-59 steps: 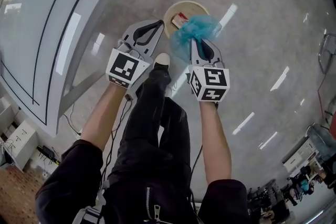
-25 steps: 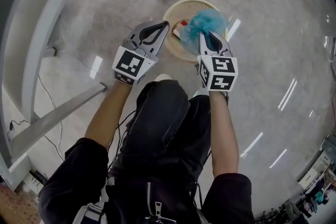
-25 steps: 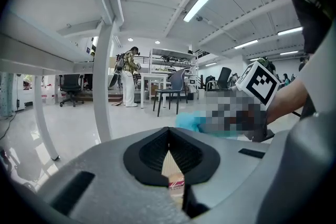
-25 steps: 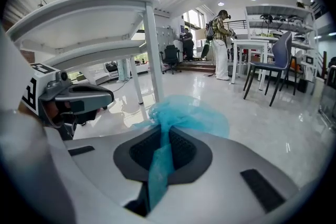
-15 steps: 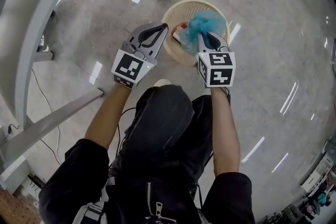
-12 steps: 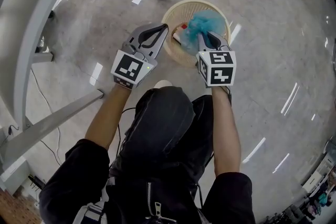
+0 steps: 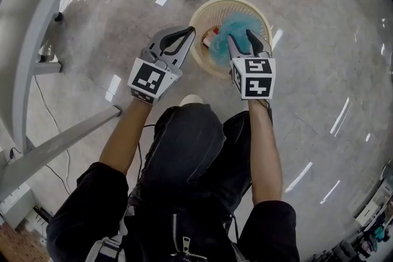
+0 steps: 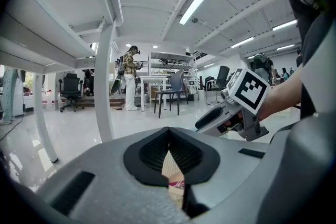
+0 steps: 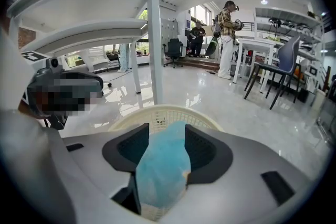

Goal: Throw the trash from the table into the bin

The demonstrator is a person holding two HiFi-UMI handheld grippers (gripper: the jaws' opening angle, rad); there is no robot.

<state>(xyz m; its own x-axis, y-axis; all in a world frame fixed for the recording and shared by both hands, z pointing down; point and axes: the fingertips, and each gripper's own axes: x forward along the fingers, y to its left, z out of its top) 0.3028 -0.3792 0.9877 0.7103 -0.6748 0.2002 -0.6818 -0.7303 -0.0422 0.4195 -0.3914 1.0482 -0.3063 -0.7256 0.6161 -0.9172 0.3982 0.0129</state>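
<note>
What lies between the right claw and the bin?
The blue wad, between the jaws of the right claw, which have just been opening, right above the bin; the right gripper view shows it.

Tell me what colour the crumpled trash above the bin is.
Light blue; the crumpled wad shows best in the right gripper view.

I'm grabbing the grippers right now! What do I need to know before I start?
The left gripper is shut and empty, beside the bin.
The right gripper is over the bin. Its fingers have just been opening, and the blue wad sits between them, not yet dropped.
Done: a red and white packet already lies in the bin.
Left: let the blue wad fall in, maybe with a small shake. Whether more trash is waiting cannot be seen from here.
</note>
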